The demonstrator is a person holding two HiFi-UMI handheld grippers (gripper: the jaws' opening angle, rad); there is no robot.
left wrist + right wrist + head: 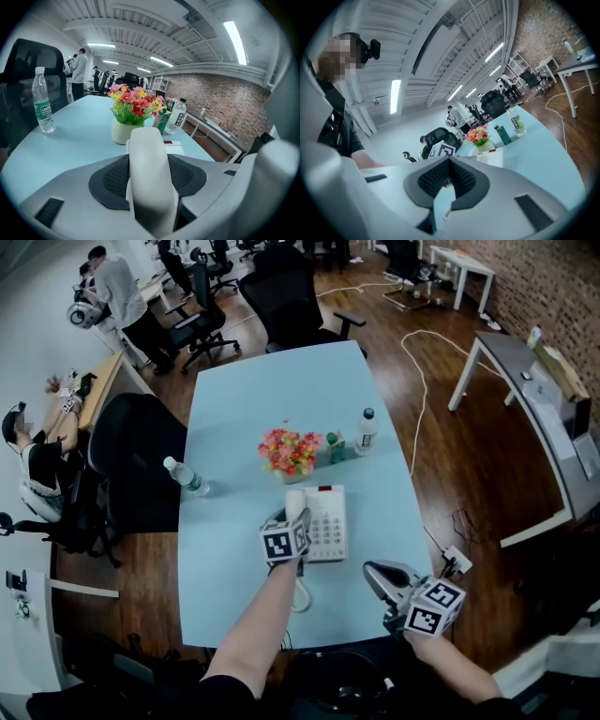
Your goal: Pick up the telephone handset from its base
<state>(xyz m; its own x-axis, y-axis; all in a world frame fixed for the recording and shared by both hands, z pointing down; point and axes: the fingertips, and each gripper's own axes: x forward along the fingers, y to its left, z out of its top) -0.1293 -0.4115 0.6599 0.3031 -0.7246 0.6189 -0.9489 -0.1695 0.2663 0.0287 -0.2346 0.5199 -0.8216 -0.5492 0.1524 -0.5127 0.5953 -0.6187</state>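
Observation:
A white telephone base (326, 523) lies near the front of the light blue table (281, 390). Its white handset (296, 503) rests along the base's left side. My left gripper (292, 515) reaches down over the handset from the near side. In the left gripper view the handset (149, 159) fills the space between the two dark pads (108, 180), which stand wide at its sides, and a dark gap shows at the right; this gripper is open. My right gripper (373, 575) hovers over the table's front right corner, shut and empty, its pads (436, 176) meeting.
Behind the phone stands a pot of flowers (290, 454), then a green carton (336, 447) and a water bottle (366, 431). Another bottle (187, 476) stands at the table's left edge. The phone's coiled cord (301, 594) trails toward me. Office chairs (141, 460) and people sit left.

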